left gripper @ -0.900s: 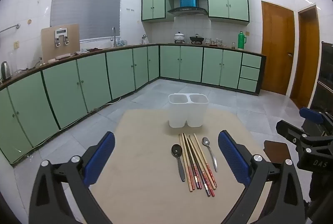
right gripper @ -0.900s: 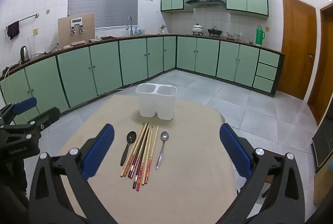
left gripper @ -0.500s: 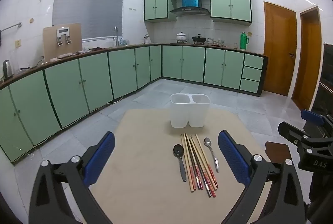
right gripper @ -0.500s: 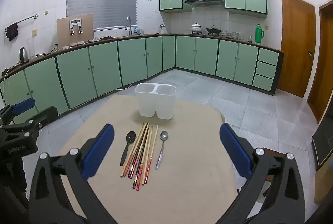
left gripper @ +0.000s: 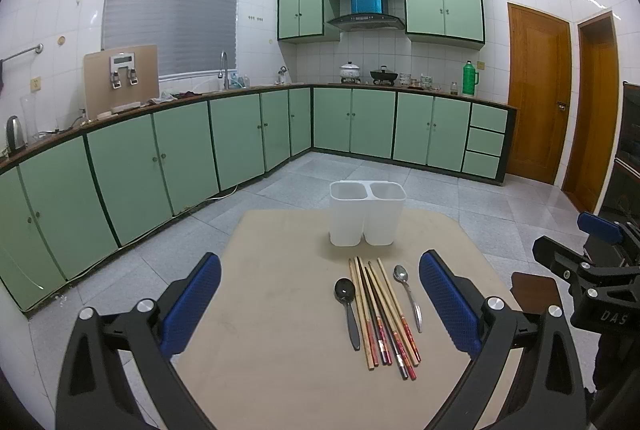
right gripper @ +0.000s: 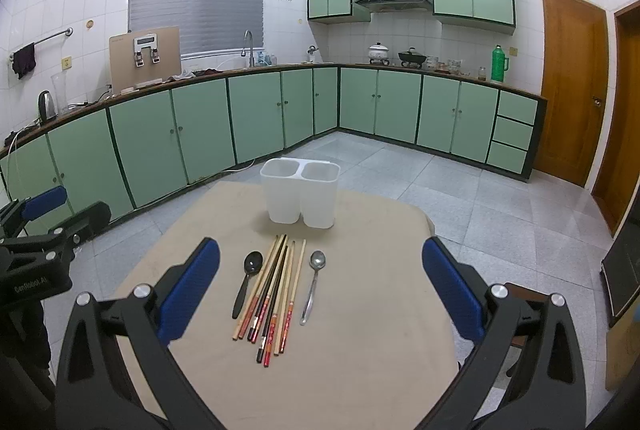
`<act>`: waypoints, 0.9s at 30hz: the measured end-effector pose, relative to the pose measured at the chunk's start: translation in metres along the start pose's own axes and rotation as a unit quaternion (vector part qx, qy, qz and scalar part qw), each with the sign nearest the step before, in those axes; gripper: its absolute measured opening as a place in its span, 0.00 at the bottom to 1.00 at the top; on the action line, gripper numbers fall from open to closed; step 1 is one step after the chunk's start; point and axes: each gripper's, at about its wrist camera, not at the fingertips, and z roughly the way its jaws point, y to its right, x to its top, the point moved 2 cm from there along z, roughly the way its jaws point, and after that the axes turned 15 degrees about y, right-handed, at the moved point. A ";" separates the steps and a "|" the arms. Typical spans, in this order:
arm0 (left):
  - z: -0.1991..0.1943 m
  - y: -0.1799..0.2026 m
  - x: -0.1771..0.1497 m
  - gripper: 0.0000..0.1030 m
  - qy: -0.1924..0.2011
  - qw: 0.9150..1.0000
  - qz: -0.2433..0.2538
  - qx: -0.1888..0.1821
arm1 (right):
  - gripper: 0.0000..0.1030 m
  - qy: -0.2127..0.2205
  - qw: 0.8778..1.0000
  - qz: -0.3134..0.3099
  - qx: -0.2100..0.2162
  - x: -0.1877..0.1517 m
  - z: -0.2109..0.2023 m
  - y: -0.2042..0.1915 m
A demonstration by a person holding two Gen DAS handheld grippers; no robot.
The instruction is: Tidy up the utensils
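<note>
Both the left gripper (left gripper: pixel 320 306) and right gripper (right gripper: pixel 320 290) gape wide, empty.

Left gripper (left gripper: pixel 320 304) jaws wide; chopsticks (left gripper: pixel 382 314) between two spoons (left gripper: pixel 347 304).

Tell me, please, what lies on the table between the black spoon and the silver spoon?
A bundle of chopsticks lies between the black spoon and the silver spoon, running alongside both on the table. Both wrist views show this.
</note>
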 end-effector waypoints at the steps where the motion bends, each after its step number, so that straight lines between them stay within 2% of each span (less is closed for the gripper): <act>1: 0.000 0.000 0.000 0.94 0.000 1.000 0.000 0.000 | 0.95 0.000 1.000 0.000 0.000 -0.001 0.000 -0.001; 27: -0.001 -0.004 0.002 0.94 0.000 1.000 0.002 0.002 | 0.95 -0.001 1.000 0.002 0.000 0.000 0.001 0.001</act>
